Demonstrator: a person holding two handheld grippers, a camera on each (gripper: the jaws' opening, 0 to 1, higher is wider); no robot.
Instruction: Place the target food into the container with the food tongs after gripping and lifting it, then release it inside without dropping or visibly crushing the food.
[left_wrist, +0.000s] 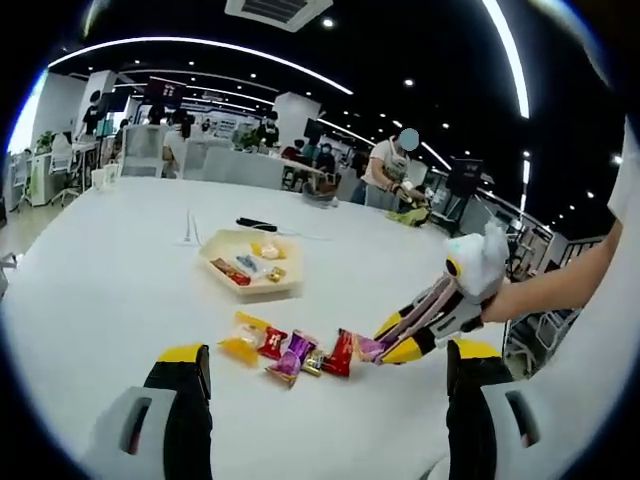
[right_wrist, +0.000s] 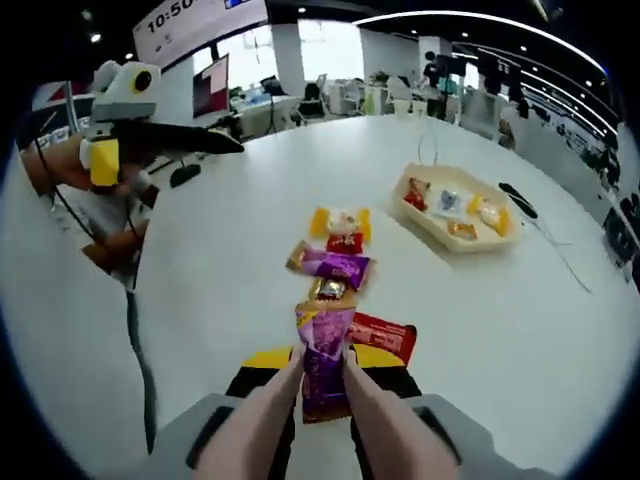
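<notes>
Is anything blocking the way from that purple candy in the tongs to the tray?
Yes, loosely: the other wrapped candies lie in a row on the table between the purple candy, held by the right gripper's tongs, and the tray. Lifted, it should pass over them.

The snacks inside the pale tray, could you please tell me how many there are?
4 in the tray: a red one at one end, a clear bluish one beside it, a yellow one next, and a small gold one near the rim. Others may be hidden.
</notes>
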